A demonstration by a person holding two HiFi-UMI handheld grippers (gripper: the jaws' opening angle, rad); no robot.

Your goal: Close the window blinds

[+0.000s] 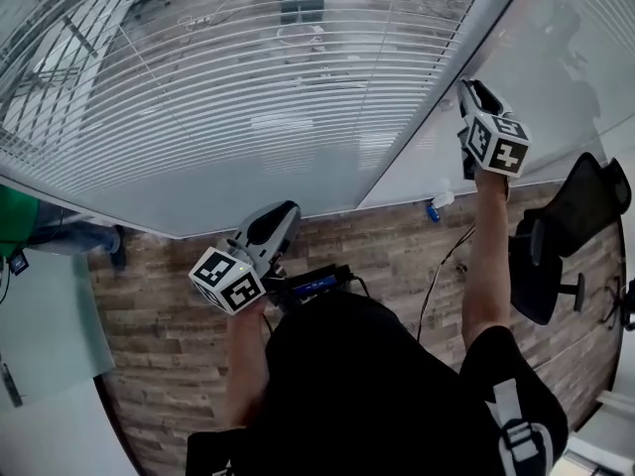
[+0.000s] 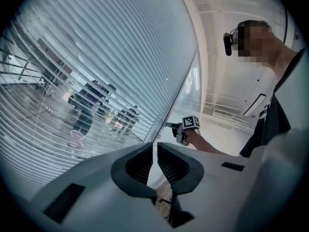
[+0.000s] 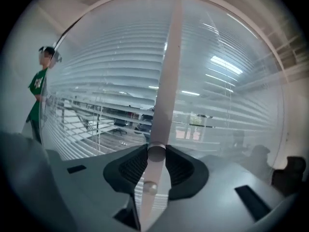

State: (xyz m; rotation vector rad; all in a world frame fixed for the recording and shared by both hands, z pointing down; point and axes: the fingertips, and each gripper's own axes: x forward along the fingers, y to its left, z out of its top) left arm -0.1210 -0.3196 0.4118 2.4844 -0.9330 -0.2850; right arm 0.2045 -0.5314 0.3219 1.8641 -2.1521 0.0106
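The blinds are thin, pale horizontal slats with a dull sheen. They hang behind glass and fill the head view from 9 to 1 o'clock. The slats stand partly tilted, so desks and chairs show in strips between them.

The right tongs are clenched on the wand, a slim, milky, translucent rod of round section. Its blunt end sits between the ribbed black pads, and the rod runs straight up toward 12 o'clock in the right gripper view, across the slats.

The left tongs are drawn together to a thin slit with nothing between the pads. They are held low, at 7 o'clock of the right tongs in the head view, well apart from the blinds.

The floor below is rough, brownish wood planking. A black mesh-backed office chair stands at 3 o'clock, near the raised right forearm. A thin dark cable trails over the planks beside that arm. A person in a green shirt stands at 9 o'clock, close to the glass.
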